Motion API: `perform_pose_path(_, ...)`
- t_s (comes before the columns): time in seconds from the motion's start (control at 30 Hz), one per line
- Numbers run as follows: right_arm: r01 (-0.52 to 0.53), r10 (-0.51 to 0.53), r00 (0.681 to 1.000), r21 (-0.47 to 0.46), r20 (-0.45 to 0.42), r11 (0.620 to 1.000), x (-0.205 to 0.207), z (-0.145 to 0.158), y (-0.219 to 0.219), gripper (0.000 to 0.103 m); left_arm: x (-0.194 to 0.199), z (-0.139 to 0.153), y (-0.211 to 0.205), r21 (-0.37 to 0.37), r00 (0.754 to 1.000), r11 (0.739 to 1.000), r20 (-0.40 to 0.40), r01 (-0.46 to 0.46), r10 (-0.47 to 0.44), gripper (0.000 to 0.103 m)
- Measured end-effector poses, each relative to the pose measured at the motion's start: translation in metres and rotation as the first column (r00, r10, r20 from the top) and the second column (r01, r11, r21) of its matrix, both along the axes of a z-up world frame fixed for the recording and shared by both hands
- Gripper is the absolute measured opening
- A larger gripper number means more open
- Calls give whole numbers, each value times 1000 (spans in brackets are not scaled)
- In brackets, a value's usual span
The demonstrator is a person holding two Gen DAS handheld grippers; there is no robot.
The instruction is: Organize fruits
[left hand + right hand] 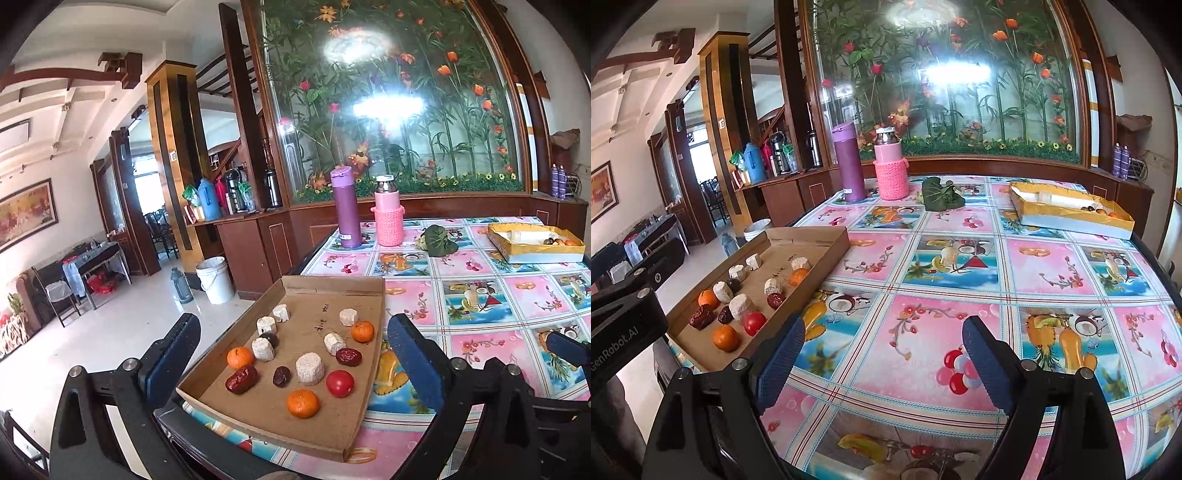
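A flat cardboard tray (332,286) lies at the table's left edge. It holds three oranges (303,403), a red tomato (340,383), three dark red dates (242,379) and several white cylindrical pieces (310,368). My left gripper (294,326) is open, its blue pads standing either side of the tray's near end with nothing gripped. In the right wrist view the tray (809,236) lies to the left. My right gripper (882,328) is open over the bare patterned tablecloth (923,258). A yellow box (1071,214) at the far right holds a few small fruits.
A purple flask (345,206), a pink knit-covered bottle (388,214) and a green leafy bundle (437,240) stand at the table's far side. The yellow box (535,243) is far right. Left of the tray the table ends; a white bucket (216,280) stands on the floor below.
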State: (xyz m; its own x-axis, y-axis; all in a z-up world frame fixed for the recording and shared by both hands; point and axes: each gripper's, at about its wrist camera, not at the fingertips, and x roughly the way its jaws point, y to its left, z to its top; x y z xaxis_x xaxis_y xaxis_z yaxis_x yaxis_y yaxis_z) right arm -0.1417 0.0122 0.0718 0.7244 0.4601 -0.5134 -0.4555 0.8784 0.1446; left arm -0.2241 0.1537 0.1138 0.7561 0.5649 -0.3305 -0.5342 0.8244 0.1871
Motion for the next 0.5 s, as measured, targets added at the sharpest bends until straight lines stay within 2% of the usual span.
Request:
perform_pose_path(0.27, -13, 14, 1000, -38, 25, 999, -9, -1, 10, 92, 0, 3, 8, -74, 999, 997, -11, 37, -38, 103)
perform_pose_path(0.5, -35, 38, 999, -81, 33, 996, -15, -7, 22, 92, 6, -3, 18, -134, 997, 990, -52, 49, -56, 103)
